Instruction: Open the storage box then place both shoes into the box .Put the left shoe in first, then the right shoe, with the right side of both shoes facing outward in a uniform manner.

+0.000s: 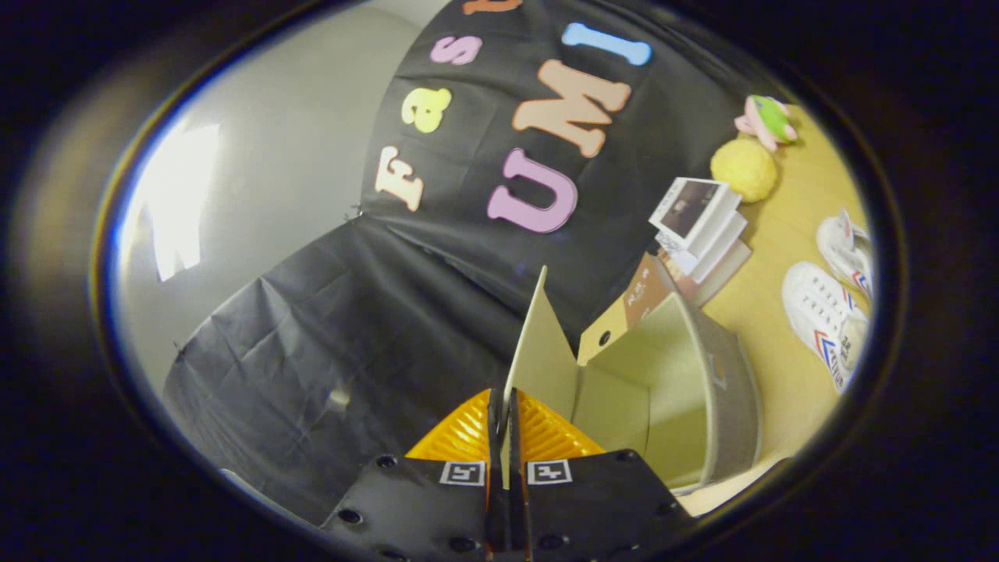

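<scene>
The gripper (506, 410) has its jaws pressed together on the lid flap (538, 343) of the storage box (687, 390), which stands raised edge-on between them. The box is open, its pale inside bare, and sits on the bench (769, 312). Beyond the box's far wall, two white shoes (827, 320) lie side by side on the bench, well apart from the jaws. Near the box's back corner stands a stack of books (698, 222), and past that a yellow ball (743, 168) and a small pink-and-green toy (769, 119).
</scene>
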